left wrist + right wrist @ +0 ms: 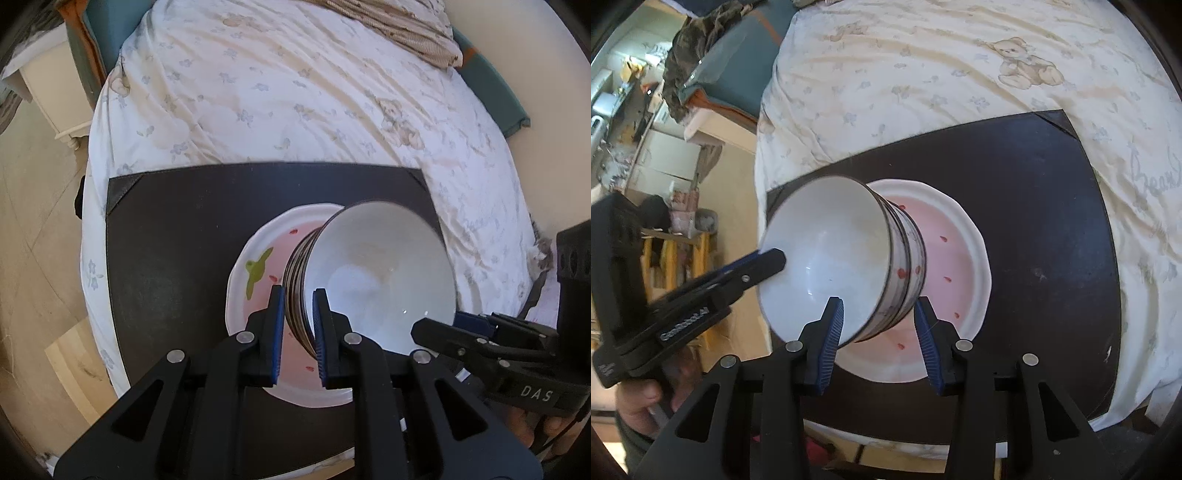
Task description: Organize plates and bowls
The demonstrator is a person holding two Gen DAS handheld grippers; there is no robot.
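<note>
A stack of white bowls [376, 269] with dark rims stands on a pink plate [258, 273] with a white scalloped rim, on a black mat [184, 229]. My left gripper [299, 332] is shut on the bowl stack's near rim. My right gripper [879, 332] is open around the other side of the stack [834, 251], one finger inside the top bowl and one outside the wall. The plate also shows in the right wrist view [953, 258]. Each gripper shows in the other's view, the right one [443, 330] and the left one [768, 264].
The black mat [1034, 206] lies on a bed with a white teddy-bear sheet [295, 92]. A white nightstand [51, 96] stands at the left of the bed. Cluttered shelves [635, 110] and the floor lie beyond the bed's edge.
</note>
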